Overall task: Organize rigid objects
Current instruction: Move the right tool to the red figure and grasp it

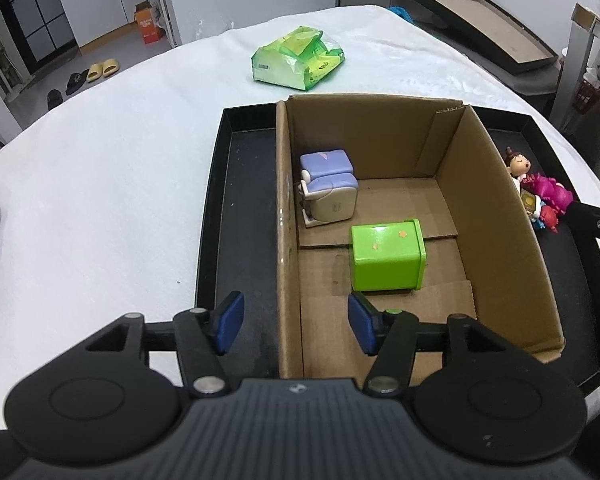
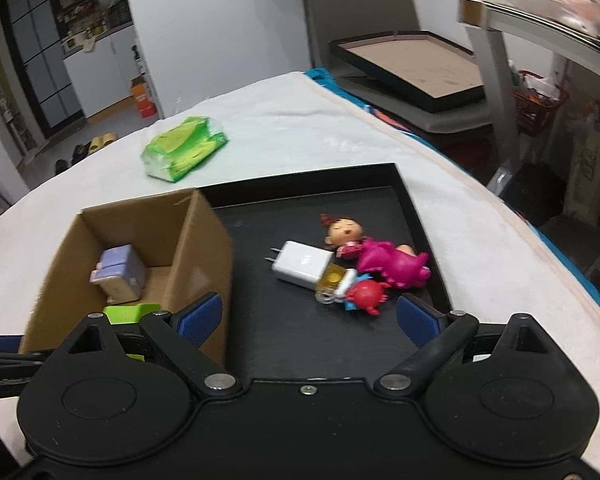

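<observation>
A cardboard box (image 1: 496,216) stands in a black tray (image 1: 240,208). Inside it lie a green box (image 1: 386,256) and a purple-and-white toy (image 1: 328,190). My left gripper (image 1: 296,324) is open and empty, straddling the box's near left wall. In the right wrist view the tray (image 2: 340,344) holds a white charger (image 2: 302,264), a doll (image 2: 346,232), a pink toy (image 2: 396,260), a red toy (image 2: 364,294) and a yellow item (image 2: 332,278). My right gripper (image 2: 310,320) is open and empty, just in front of these toys.
A green plastic packet (image 1: 300,58) lies on the white cloth beyond the tray. Another black tray (image 2: 412,68) sits on a side surface at the back right. The cardboard box (image 2: 204,248) is left of my right gripper.
</observation>
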A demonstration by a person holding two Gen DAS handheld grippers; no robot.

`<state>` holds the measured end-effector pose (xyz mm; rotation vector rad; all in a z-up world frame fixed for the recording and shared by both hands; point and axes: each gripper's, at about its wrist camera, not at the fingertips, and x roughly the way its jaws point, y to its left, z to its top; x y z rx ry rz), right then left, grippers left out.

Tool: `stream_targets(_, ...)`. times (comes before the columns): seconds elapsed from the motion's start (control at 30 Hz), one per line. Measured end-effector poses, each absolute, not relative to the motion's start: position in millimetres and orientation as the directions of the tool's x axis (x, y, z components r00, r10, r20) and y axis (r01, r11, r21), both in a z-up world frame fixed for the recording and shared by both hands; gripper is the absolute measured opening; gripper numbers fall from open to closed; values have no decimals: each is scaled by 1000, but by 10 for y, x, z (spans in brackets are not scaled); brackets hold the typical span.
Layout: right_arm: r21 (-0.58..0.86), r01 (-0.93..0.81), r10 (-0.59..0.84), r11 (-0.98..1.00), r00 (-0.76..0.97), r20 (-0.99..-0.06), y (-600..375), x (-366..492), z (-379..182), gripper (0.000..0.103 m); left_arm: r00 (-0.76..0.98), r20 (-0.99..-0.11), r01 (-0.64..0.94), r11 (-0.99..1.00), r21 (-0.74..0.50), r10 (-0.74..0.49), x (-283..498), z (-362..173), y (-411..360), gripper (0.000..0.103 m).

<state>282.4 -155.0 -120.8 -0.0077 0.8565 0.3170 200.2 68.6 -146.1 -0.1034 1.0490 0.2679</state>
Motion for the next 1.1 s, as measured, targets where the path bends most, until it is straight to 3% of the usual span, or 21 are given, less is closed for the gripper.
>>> stream_targets(0.4, 134, -230, 250, 964, 608, -754, -1741, 3041, -1570, 89, 403, -891, -292, 952, 92, 209, 2191, -1560, 636, 56)
stream_targets(0.83, 119, -255, 248, 960, 564, -787, -1618, 3387, -1902, 91, 374, -892, -254, 953, 163, 252, 2418, -1613, 534, 56)
stream_targets(0.93, 123, -258, 252, 958, 559, -790, -1599, 3427, -1946, 80, 372, -890, -244, 953, 178, 262, 2449, -1616, 505, 56)
stream_targets(0.97, 126, -259, 254, 958, 552, -794, -1601, 3436, -1965, 59, 370, -891, -243, 953, 181, 264, 2454, -1616, 495, 56)
stream_targets(1.1, 139, -265, 265, 954, 533, -803, -1650, 3411, -1991, 57, 371, -891, -232, 955, 186, 263, 2462, -1614, 455, 56)
